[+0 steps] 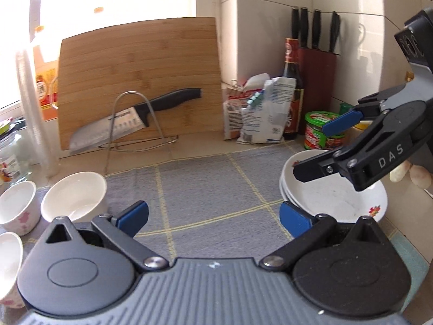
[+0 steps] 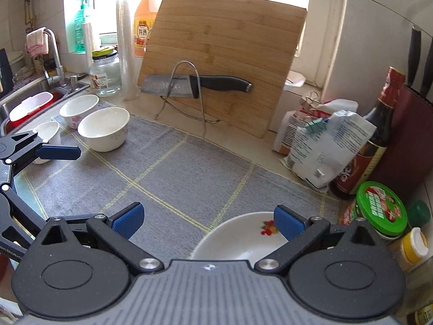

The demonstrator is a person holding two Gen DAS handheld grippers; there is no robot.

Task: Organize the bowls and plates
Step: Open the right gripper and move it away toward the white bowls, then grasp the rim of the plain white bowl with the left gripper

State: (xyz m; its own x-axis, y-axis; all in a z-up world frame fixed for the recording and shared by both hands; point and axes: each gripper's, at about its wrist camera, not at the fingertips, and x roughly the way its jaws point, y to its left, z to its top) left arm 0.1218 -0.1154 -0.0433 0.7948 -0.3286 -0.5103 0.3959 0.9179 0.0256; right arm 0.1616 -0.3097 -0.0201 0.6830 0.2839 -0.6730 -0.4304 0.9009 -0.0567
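A stack of white plates (image 1: 333, 197) with a red flower print sits at the right end of a grey checked mat (image 1: 211, 189); the top plate (image 2: 238, 241) also shows in the right wrist view. Three white bowls (image 1: 75, 197) (image 1: 17, 205) (image 1: 8, 265) stand at the mat's left end, with two bowls (image 2: 104, 128) (image 2: 78, 109) and a small cup (image 2: 47, 135) in the right wrist view. My left gripper (image 1: 213, 218) is open over the mat between bowls and plates, holding nothing. My right gripper (image 2: 208, 222) is open just above the plate stack, also seen as the right gripper (image 1: 322, 146).
A bamboo cutting board (image 2: 224, 54) leans at the back behind a knife (image 2: 194, 82) on a wire rack. Bags (image 2: 324, 146), a dark sauce bottle (image 2: 370, 140), a knife block (image 1: 316, 81) and a green-lidded jar (image 2: 381, 208) crowd the right corner. The sink (image 2: 29, 105) lies far left.
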